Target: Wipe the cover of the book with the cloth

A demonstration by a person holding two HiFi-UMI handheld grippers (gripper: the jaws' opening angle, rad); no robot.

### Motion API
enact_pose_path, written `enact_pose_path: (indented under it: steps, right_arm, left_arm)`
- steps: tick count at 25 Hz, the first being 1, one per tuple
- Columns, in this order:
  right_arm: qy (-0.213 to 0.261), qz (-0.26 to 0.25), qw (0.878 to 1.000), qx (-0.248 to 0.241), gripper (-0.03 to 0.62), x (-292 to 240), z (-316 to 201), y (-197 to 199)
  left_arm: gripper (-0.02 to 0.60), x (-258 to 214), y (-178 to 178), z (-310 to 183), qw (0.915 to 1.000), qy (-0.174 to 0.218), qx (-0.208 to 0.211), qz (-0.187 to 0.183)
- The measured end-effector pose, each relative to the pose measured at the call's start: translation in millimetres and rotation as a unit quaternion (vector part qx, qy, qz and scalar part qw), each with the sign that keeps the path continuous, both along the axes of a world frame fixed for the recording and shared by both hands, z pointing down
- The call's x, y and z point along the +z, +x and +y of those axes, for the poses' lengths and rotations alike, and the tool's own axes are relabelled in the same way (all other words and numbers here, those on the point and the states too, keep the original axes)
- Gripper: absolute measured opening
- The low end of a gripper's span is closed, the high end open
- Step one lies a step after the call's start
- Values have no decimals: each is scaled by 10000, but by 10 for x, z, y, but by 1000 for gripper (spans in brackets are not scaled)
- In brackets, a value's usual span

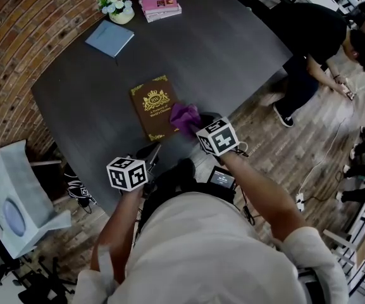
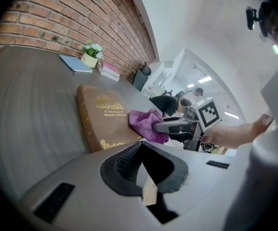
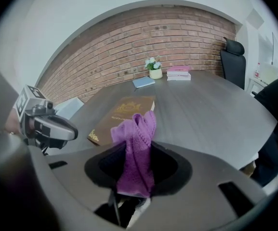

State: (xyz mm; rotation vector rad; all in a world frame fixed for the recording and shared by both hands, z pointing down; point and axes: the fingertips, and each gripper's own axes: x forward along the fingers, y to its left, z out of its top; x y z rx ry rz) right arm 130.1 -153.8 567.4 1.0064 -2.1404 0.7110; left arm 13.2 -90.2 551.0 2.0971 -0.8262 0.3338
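Firmly, right gripper [image 3: 138, 153] jaws part-open, pinching cloth [image 3: 135, 126]

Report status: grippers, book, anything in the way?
Left gripper shut, empty, short of the book. Right gripper shut on purple cloth at brown book's right edge. Nothing else on the cover.

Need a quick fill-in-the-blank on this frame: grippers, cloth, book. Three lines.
1. The right gripper is shut on a ____ cloth.
2. The book with the gold crest has a ____ cover.
3. The left gripper has its jaws ____.

Missing words: purple; brown; shut.
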Motion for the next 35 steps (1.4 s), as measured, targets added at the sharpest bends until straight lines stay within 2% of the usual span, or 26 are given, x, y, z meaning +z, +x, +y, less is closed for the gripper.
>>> enact_pose_path:
  steps: [9, 16, 25, 35]
  right_arm:
    - [158, 168, 9996, -181, 146, -5, -151, 334]
    - [410, 148, 9990, 77, 146, -145, -296, 660]
    - [815, -333, 9934, 737, 146, -600, -341, 879]
    - [1213, -1398, 9745, 1269, 147, -1324, 335, 538]
  left_arm:
    - [8, -107, 85, -47, 9985, 229, -492, 26]
    - [8, -220, 22, 0, 9972, 293, -684, 95]
    - [8, -646, -265, -22, 9911, 708, -948, 610]
    - [8, -1323, -591, 428, 9782, 1478, -741, 1259]
